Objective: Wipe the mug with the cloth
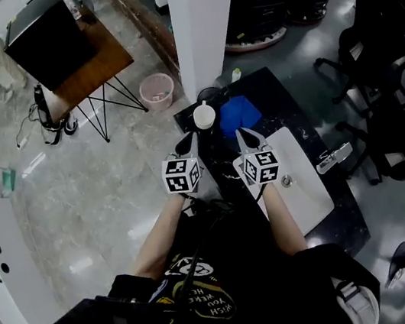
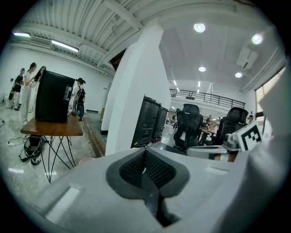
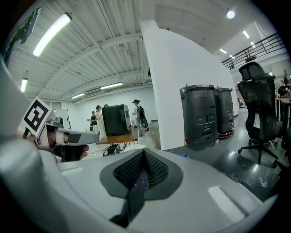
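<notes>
Left claw (image 1: 186,146) and right claw (image 1: 248,140) both closed, empty. Best: spread right over crumpled blue cloth (image 1: 239,114), left around white mug (image 1: 204,116), upper-centre black counter (image 1: 284,96).

Finishes ahead of the jaws
Mug (image 1: 204,116) glossy white; cloth (image 1: 239,114) matt blue fabric; tabletop (image 1: 296,111) glossy black; pads (image 2: 132,169) dark, cross-hatched, set in matt grey plastic.

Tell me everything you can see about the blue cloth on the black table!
The cloth is bright blue and soft-looking, lying loosely rumpled on the black table. It sits right beside the white mug, on its right in the head view; whether they touch is unclear. Nothing holds it.
</notes>
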Tool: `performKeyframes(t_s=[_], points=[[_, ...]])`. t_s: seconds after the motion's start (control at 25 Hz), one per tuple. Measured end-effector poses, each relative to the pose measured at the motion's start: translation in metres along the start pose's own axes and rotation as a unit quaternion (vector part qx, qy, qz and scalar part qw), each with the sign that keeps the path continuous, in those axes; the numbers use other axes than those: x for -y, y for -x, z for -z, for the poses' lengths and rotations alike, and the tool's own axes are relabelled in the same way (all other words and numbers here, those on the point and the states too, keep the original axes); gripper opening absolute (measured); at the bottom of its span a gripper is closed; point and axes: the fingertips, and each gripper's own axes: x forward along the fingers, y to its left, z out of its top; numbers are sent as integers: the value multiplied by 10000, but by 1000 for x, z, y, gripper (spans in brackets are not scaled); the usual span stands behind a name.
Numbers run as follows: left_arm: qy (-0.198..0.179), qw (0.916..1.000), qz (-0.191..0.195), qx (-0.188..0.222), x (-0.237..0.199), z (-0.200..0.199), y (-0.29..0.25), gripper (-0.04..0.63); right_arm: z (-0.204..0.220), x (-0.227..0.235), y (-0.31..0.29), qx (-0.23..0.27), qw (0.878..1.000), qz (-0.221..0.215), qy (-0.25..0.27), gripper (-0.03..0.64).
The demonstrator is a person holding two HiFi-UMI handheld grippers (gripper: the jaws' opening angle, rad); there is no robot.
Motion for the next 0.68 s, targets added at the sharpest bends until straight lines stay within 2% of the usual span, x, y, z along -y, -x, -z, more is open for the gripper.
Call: performKeyframes(t_s=[0.16,0.68], points=[[-114,9999,60,12,4,-1,7,5,-1,-2,2,35,10000,-14,-59,2],[-115,9998,122,-56,6,4,12,5,7,-11,7,13,9999,-77,-108,2]])
